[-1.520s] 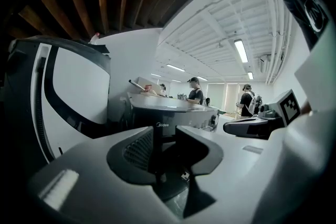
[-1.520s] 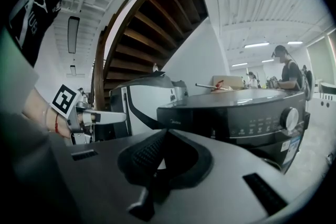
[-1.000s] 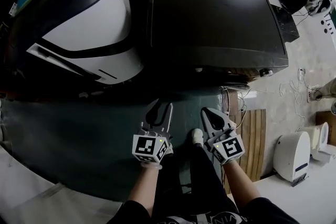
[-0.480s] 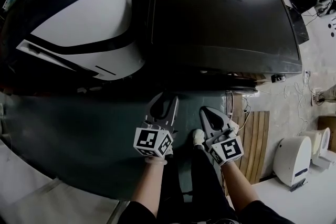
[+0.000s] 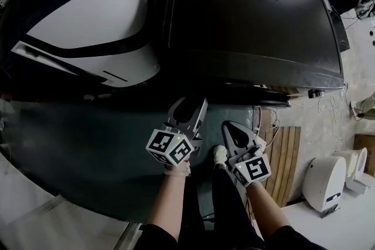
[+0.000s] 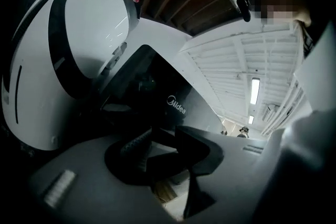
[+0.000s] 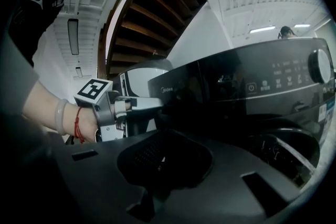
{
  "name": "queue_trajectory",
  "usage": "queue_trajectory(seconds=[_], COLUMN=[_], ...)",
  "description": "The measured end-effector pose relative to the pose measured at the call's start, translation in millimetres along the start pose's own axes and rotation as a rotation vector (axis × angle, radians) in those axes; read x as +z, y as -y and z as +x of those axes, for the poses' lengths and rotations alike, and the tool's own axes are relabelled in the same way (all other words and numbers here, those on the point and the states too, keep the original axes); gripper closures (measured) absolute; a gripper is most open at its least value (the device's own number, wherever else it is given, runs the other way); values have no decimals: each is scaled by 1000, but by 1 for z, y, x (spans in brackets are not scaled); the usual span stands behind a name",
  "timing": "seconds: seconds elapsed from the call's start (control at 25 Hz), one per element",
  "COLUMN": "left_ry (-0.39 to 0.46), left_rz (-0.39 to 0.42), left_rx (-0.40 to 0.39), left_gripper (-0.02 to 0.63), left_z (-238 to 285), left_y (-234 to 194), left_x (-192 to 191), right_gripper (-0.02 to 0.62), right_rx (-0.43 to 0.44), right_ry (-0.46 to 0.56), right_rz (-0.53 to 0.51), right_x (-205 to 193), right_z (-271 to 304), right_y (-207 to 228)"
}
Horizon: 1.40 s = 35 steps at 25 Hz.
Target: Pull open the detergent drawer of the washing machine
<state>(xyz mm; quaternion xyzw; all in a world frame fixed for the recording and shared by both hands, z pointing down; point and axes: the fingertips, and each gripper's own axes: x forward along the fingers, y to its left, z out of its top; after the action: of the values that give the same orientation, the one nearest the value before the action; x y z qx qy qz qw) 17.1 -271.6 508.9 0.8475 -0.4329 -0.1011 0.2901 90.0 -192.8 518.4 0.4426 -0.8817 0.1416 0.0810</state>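
Along the upper right of the head view lay the dark top of the washing machine (image 5: 252, 14), with a white and black appliance (image 5: 88, 14) beside it at the upper left. The person stood in front of both, and both grippers were held low at the bottom centre of the frame. The left gripper (image 5: 190, 109) sat just under the washer's front edge with its fingers (image 6: 135, 147) spread apart and nothing between them. The right gripper (image 5: 230, 127) hung a little lower and to the right, its fingers pressed together on nothing.

The detergent drawer (image 7: 176, 93) was best seen in the right gripper view, at the left end of the washer's front, where the brand mark sat, left of the control panel (image 7: 283, 78) and its dial (image 7: 320, 65). It looked flush with the front, so closed, though its outline was hard to trace in the dark. In that view the left gripper's tips stood close in front of that corner; whether they touched it could not be told.

By my reading, this was the approach, with the pull not yet begun. The next move called for getting the open left fingers onto the drawer's grip edge, closing on it, then drawing straight back toward the person, level with the drawer's run so that it would not bind
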Motion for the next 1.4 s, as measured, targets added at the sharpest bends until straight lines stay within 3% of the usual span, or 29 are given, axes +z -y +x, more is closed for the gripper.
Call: queue_trajectory(seconds=[0.32,0.6,0.92,1.12,1.4], left_ry=[56,174,246,304,317], left_rz=[-110,-281,-354,-449,-524], left_rx=[-66,-144,-208,-244,-266], left_gripper=[477,451,451,451,451], left_z=[12,16,19,19,20], left_y=[1,-4,-7,-9,-10], left_x=[-2,9,16,18,15], right_gripper=[583,583,583,583,583], right_rx=[21,44,66,75,80], right_ry=[8,-7,-27,-35,-35], right_rz=[-24,-13,-3,-10,-6], right_x=[-10,-21,-28,-31,-36], right_z=[12,12,10,11,11], right_y=[4,0,-5,-8,-13])
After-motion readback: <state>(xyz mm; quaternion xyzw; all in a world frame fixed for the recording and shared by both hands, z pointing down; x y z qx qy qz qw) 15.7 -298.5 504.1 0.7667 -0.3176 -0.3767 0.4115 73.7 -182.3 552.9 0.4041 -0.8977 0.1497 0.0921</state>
